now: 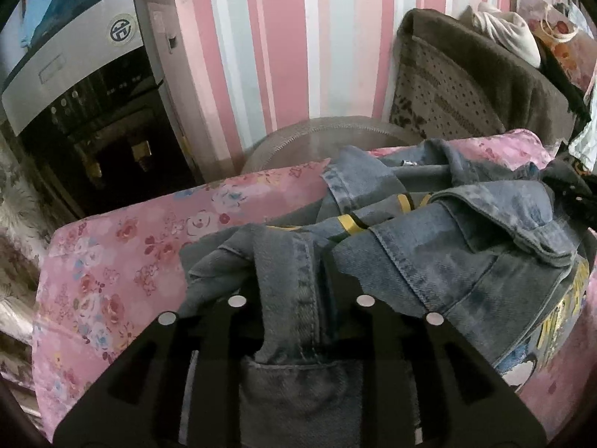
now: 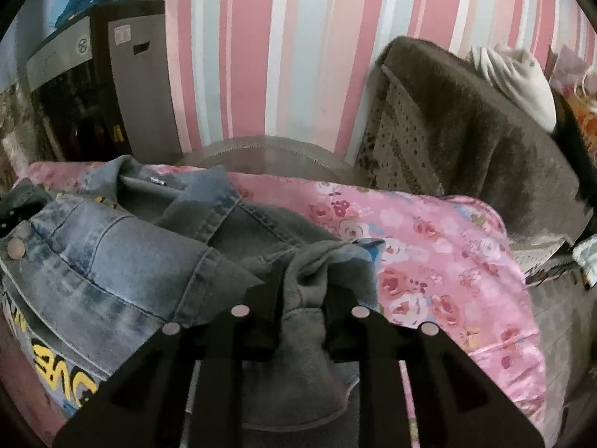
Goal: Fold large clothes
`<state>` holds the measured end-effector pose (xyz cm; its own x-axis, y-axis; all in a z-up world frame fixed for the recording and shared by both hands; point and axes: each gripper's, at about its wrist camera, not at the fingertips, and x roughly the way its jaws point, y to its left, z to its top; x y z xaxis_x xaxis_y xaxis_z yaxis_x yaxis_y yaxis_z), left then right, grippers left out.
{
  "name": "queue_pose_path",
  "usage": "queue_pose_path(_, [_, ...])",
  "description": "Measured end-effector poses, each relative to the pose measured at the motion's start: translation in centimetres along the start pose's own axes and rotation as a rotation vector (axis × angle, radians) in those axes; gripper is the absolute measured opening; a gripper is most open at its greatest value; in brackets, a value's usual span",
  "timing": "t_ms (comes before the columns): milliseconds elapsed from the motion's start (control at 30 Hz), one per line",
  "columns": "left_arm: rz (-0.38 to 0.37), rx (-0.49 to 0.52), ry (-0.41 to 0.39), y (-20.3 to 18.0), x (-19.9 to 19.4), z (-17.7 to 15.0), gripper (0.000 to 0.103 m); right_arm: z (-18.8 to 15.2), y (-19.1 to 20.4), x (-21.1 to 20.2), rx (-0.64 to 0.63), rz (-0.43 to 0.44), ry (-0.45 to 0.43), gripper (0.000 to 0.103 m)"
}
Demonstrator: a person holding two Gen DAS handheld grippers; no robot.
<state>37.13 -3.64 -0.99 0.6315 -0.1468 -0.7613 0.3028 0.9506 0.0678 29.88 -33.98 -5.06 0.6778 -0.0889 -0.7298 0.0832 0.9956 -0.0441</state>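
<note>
A blue-grey denim jacket [image 1: 466, 254] with yellow lettering lies crumpled on a pink floral quilt [image 1: 112, 261]. My left gripper [image 1: 294, 261] is shut on a seamed fold of the jacket, held a little above the quilt. In the right wrist view the jacket [image 2: 112, 257] spreads to the left on the quilt [image 2: 447, 261], collar up. My right gripper [image 2: 302, 280] is shut on a bunched grey fold of the jacket's inner side. The other gripper shows as a dark shape at the edge of each view.
A striped pink wall [image 1: 298, 37] rises behind. A grey water dispenser [image 1: 93, 93] stands at the left. A round stool top [image 2: 268, 156] sits behind the quilt. A chair draped in brown fleece [image 2: 466, 130] with piled clothes stands at the right.
</note>
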Motion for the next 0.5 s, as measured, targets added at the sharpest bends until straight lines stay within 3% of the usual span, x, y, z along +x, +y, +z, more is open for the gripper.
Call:
queue_pose_path(33, [-0.012,-0.008,0.004,0.1,-0.3,0.1,0.027,0.1,-0.2,-0.6,0.006,0.010,-0.010,0.033])
queue_pose_path(67, [-0.036,-0.022,0.017,0.3,-0.4,0.2,0.038,0.3,-0.6,-1.2,0.016,0.025,-0.026,0.044])
queue_pose_path(100, [-0.054,-0.031,0.025,0.4,-0.5,0.2,0.049,0.4,-1.1,-2.2,0.032,0.047,-0.048,0.047])
queue_pose_path(133, [-0.073,-0.046,0.032,0.4,-0.8,0.3,0.052,0.6,-1.5,-2.9,0.047,0.066,-0.064,0.050])
queue_pose_path(233, [-0.058,-0.041,0.036,-0.1,-1.5,-0.1,0.059,0.8,-2.3,-4.2,0.069,0.104,-0.071,0.050])
queue_pose_path(433, [-0.049,-0.011,0.033,-0.1,-3.8,-1.7,0.071,-0.2,-3.0,-4.4,0.078,0.097,-0.036,0.050])
queue_pose_path(500, [-0.039,-0.021,0.032,0.5,-4.5,-2.3,0.084,-0.7,-3.1,-4.0,0.082,0.116,-0.016,0.050])
